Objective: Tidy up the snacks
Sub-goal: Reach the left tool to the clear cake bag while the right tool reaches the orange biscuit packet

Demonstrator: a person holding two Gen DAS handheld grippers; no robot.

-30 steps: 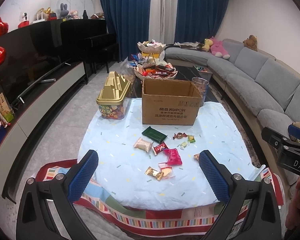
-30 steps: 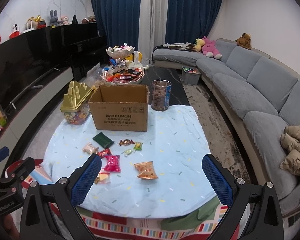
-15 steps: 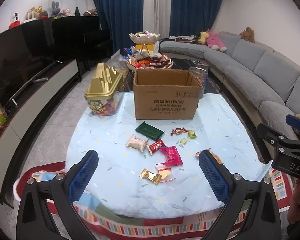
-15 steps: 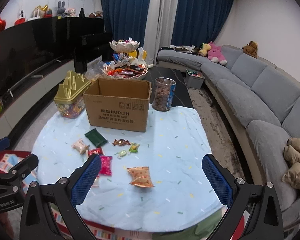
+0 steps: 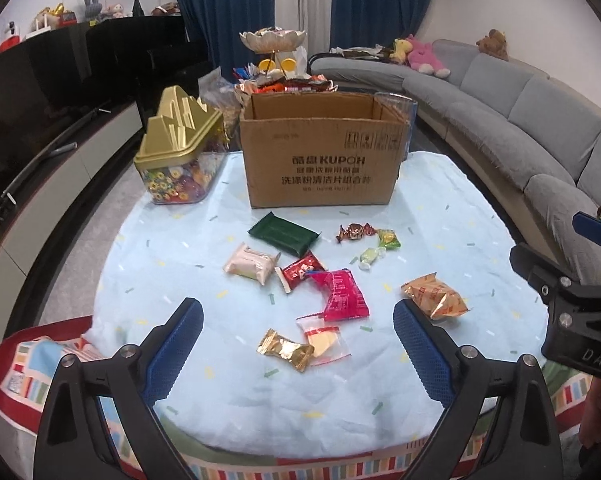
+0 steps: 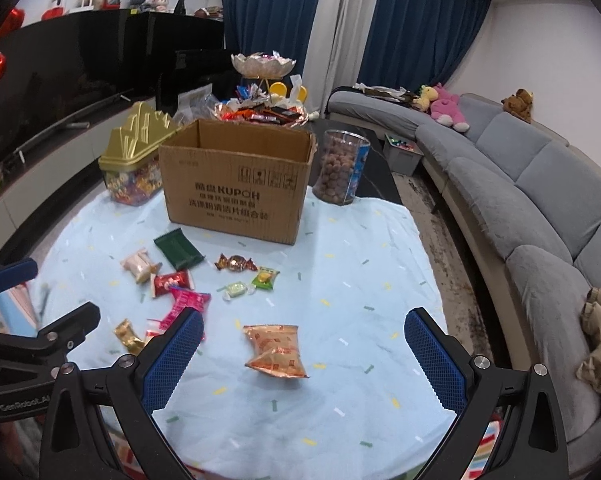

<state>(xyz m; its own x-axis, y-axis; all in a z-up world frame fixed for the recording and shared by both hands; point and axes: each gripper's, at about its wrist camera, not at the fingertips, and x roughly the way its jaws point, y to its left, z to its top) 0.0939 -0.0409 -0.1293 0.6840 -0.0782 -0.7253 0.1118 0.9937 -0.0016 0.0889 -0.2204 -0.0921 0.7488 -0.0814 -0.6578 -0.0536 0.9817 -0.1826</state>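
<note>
The left gripper (image 5: pixel 296 326) hung over the lower middle of the left wrist view, its jaws beginning to close with nothing pressed between them. The gold-wrapped candy (image 5: pixel 286 349) and the clear sachet (image 5: pixel 324 340) lay overlapping just ahead, so a closing pinch risked catching both, or skidding the slick foil across the loose blue cloth (image 5: pixel 180 272).

The right gripper (image 6: pixel 303 330) stood wide open and empty above the orange packet (image 6: pixel 275 350) at lower centre of its view; that puffy bag could squirt out if nipped at a corner.

Counted left to right: one gold-lidded candy tub (image 5: pixel 178 156), one cardboard box (image 5: pixel 322 152) at upper centre, one nut jar (image 6: pixel 342 166), and ten loose snacks on the cloth.
</note>
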